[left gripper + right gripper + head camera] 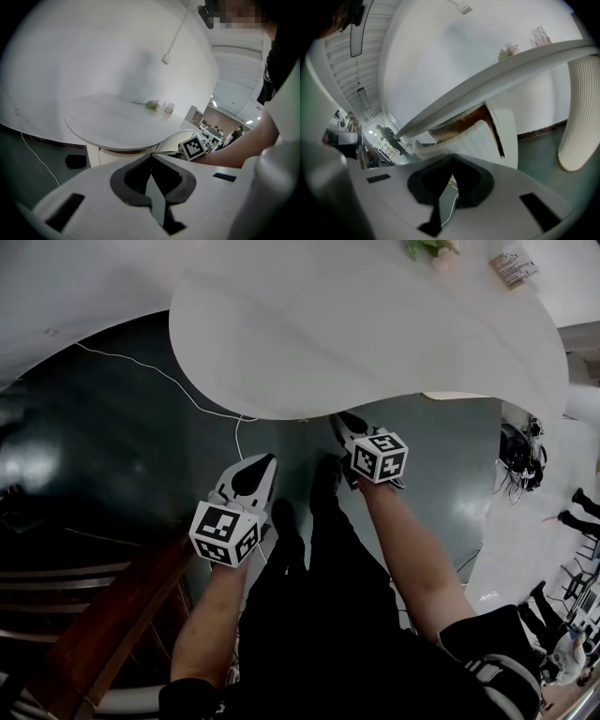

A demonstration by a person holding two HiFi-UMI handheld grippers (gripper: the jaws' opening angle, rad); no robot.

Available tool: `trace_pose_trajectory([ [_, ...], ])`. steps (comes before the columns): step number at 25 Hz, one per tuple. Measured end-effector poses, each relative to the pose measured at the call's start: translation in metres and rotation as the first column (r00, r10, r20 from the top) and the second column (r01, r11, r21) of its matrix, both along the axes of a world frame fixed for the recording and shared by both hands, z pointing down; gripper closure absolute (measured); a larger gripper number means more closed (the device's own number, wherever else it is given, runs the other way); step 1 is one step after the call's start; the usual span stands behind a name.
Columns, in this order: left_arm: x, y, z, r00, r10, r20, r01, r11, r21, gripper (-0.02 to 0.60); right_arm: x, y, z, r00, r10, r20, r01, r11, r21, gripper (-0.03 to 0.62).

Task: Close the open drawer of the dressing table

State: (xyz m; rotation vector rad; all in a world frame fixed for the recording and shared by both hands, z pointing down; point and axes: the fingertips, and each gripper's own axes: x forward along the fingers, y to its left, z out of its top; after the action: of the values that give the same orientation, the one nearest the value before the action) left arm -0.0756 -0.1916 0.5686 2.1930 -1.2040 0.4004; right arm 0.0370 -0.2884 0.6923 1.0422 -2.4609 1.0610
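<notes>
Right gripper view is showing what head view is missing: drawer (461, 140) hanging open under the tabletop (497, 79), at 12 o'clock from the right tongs (452, 159). Its contents aren't visible. Left tongs (151, 159) and right tongs are both sitting closed, gripping nothing. Left gripper view is showing a green sprig (151, 105) lying on the tabletop.

The head view looks steeply down on the white tabletop (375, 334), which the left gripper view faces across and the right gripper view sees from below, both close.
</notes>
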Motion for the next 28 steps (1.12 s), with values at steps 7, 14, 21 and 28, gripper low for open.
trace_pose_trajectory([
  [7, -0.004, -0.003, 0.003, 1.0, -0.017, -0.013, 0.017, 1.0, -0.015, 0.574, -0.004, -0.018, 0.005, 0.989, 0.107, 0.1, -0.104, 0.994, -0.03, 0.586],
  [14, -0.005, -0.001, 0.009, 1.0, -0.026, -0.018, 0.025, 0.999, -0.024, 0.574, -0.004, -0.037, 0.014, 0.971, 0.171, 0.17, -0.164, 0.985, -0.052, 0.588],
  [21, -0.009, 0.006, 0.011, 0.999, -0.042, -0.017, 0.042, 0.999, -0.03, 0.574, -0.005, -0.05, 0.015, 0.927, 0.231, 0.296, -0.212, 0.973, -0.094, 0.588],
  [28, -0.02, 0.012, 0.012, 0.998, -0.06, -0.011, 0.06, 0.998, -0.026, 0.574, -0.007, -0.062, 0.014, 0.919, 0.242, 0.312, -0.231, 0.97, -0.073, 0.588],
])
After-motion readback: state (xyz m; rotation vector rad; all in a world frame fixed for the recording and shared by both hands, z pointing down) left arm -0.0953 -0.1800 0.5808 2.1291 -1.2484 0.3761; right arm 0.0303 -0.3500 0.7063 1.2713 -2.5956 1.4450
